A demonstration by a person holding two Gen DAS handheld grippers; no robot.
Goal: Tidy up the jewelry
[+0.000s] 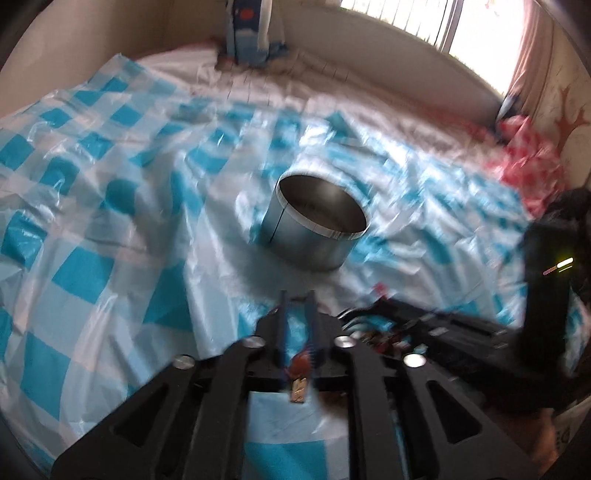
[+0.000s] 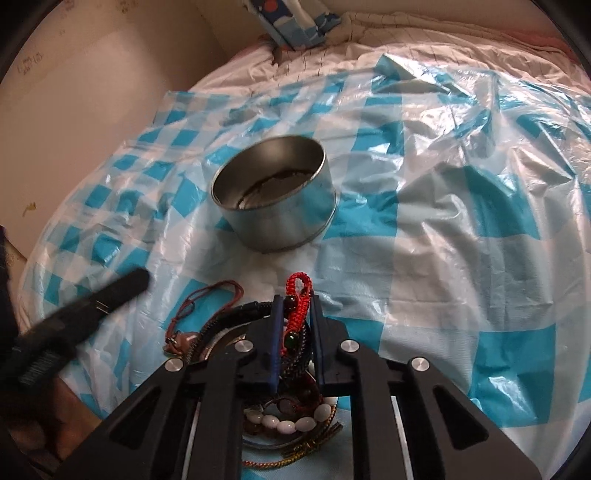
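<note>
A round metal tin [image 1: 314, 221] stands open on the blue-and-white checked plastic sheet; it also shows in the right wrist view [image 2: 275, 197]. My left gripper [image 1: 297, 306] is shut on a small reddish-brown pendant piece [image 1: 300, 373] hanging between its fingers, short of the tin. My right gripper [image 2: 297, 306] is shut on a red braided bracelet with dark beads [image 2: 297, 310], above a pile of jewelry [image 2: 284, 413] with white beads and cords. A brown cord necklace [image 2: 207, 306] lies left of it.
The checked sheet [image 2: 461, 229] covers a bed. A blue-and-white carton [image 1: 247, 33] stands at the far edge by the wall. Red patterned cloth [image 1: 532, 162] lies at the right. The right gripper's body [image 1: 480, 332] is close on the right in the left wrist view.
</note>
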